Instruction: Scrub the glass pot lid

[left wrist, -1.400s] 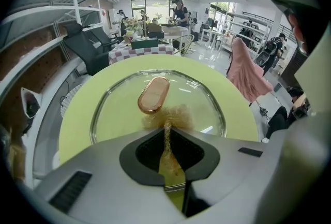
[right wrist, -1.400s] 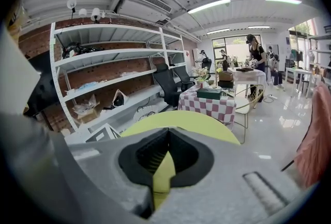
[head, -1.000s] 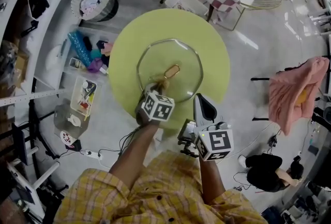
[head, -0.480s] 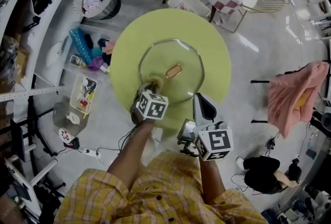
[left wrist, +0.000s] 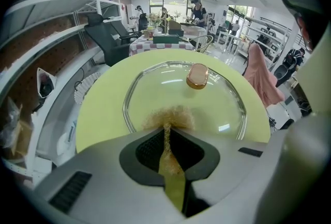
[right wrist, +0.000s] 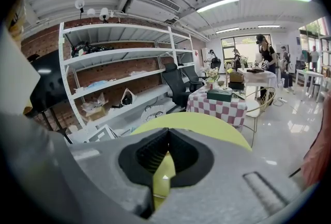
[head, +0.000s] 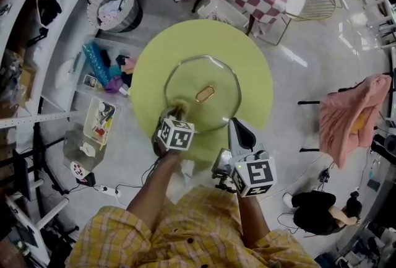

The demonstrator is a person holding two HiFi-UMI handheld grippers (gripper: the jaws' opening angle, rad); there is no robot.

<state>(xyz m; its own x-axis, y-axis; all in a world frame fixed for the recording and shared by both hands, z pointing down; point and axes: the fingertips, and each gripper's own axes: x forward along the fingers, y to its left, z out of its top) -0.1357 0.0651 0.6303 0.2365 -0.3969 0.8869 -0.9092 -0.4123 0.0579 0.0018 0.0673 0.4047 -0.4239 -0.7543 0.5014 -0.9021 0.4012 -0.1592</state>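
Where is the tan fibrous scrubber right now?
In the left gripper view, the tan fibrous scrubber is pinched in the left gripper, pressed on the round glass pot lid's near-left edge, on the yellow-green table.

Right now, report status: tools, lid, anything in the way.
Left tool shut on scrubber, pad on the glass lid near its closest edge. Right tool shut, empty. Lid flat on green table, nothing blocking.

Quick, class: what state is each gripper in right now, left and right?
Left gripper: closed, holding the golden fibrous scouring pad.
Right gripper: closed, nothing between its fingers.
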